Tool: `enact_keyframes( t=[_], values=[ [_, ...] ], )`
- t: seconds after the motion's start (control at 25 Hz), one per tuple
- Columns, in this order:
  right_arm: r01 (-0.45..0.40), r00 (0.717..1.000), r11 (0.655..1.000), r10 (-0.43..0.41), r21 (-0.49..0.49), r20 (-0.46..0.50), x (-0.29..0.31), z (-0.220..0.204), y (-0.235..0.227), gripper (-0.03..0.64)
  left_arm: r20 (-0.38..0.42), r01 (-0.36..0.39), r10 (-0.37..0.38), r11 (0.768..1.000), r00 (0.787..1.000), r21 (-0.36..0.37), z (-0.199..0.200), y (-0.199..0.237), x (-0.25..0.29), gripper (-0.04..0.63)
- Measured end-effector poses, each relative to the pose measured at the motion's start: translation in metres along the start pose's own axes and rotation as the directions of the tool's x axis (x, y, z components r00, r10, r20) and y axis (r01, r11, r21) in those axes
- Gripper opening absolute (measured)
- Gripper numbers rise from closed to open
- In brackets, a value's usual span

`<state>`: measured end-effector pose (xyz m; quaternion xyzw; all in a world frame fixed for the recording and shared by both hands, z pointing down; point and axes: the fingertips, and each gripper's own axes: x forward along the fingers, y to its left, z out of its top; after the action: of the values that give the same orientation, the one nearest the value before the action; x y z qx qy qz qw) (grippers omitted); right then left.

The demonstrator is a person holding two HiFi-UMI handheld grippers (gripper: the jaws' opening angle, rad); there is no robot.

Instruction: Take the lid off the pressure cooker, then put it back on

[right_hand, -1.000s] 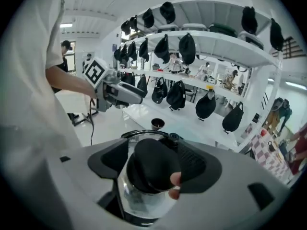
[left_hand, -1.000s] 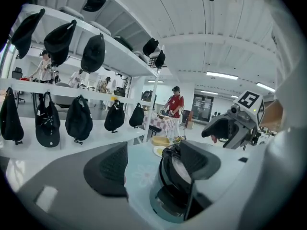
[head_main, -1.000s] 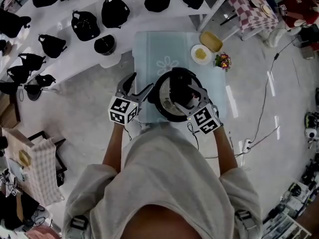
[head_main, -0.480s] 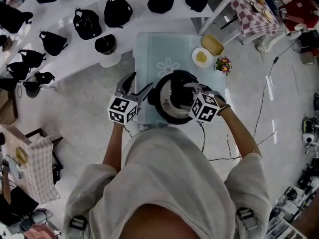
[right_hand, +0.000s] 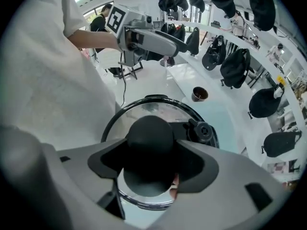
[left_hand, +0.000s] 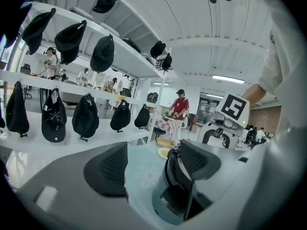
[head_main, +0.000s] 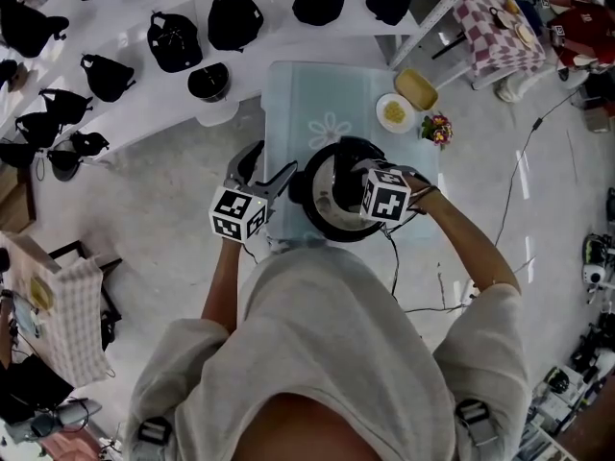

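The pressure cooker stands at the near end of a pale blue tablecloth. Its glass lid with a black rim sits on the pot. My right gripper reaches over the lid from the right and is shut on the lid's black knob. In the head view the right gripper lies over the lid's middle, under its marker cube. My left gripper hangs open just left of the pot, off it. In the left gripper view the left gripper has the cooker showing between its jaws.
Beyond the cooker on the cloth are a white plate of yellow food, a yellow dish and a small bunch of flowers. A dark bowl and several black caps sit on the white shelf to the left. A cable runs across the floor at the right.
My right gripper has swung from the cooker's near side up over the lid and shut on the knob; the right elbow moved out to the right. The left gripper stayed put.
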<state>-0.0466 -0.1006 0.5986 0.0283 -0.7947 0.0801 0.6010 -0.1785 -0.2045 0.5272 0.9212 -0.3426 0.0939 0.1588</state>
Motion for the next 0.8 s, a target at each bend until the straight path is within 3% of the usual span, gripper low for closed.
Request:
enact_keyframes(
  t=[0.28,0.8],
  values=[
    [-0.001,0.998,1.000,0.002,0.023,-0.055,0.003,0.001,0.002,0.278,-0.005,0.009,-0.009,1.000,1.000,-0.006,-0.006,-0.007,0.002,0.327],
    [0.019,0.998,0.996,-0.014,0.083,-0.061,0.001,0.003,-0.002,0.272,0.003,0.012,-0.012,1.000,1.000,0.003,0.000,-0.009,-0.001,0.327]
  ],
)
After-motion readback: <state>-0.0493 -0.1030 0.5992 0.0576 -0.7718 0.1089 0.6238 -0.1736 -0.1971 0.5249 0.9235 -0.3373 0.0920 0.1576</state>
